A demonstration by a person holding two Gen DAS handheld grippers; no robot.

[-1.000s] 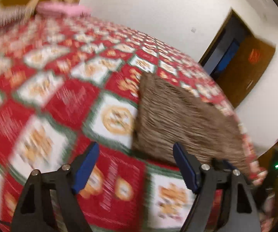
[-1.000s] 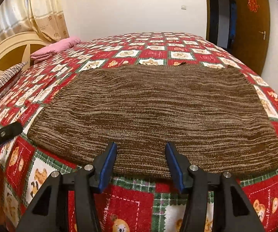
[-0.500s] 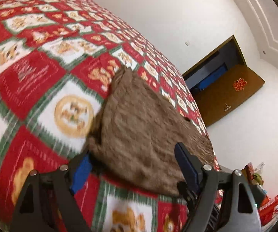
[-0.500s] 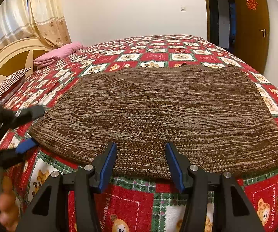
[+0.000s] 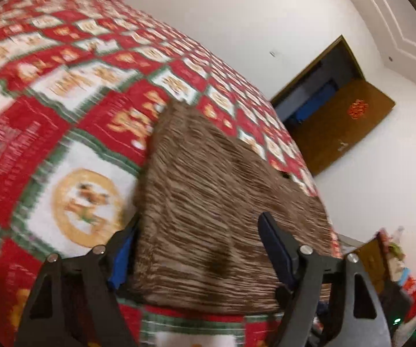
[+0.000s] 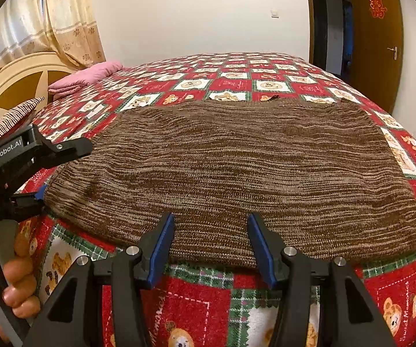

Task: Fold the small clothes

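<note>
A brown knitted garment (image 6: 237, 173) lies spread flat on the red patchwork bedspread (image 6: 196, 303). It also shows in the left wrist view (image 5: 208, 208). My left gripper (image 5: 196, 248) is open and straddles the garment's near left corner, one blue pad under the edge and one above it. In the right wrist view the left gripper (image 6: 49, 170) sits at that same corner. My right gripper (image 6: 211, 245) is open at the garment's near hem, its fingertips (image 6: 164, 240) just over the edge.
A pink folded cloth (image 6: 89, 76) and a striped pillow (image 6: 17, 112) lie by the headboard (image 6: 20, 81) at far left. A brown door (image 6: 378, 43) stands open at the right. Clutter (image 5: 396, 266) sits on the floor beyond the bed.
My left gripper has moved in from the bedspread onto the garment's near left corner, its open fingers now around the edge. The right gripper has barely moved.
</note>
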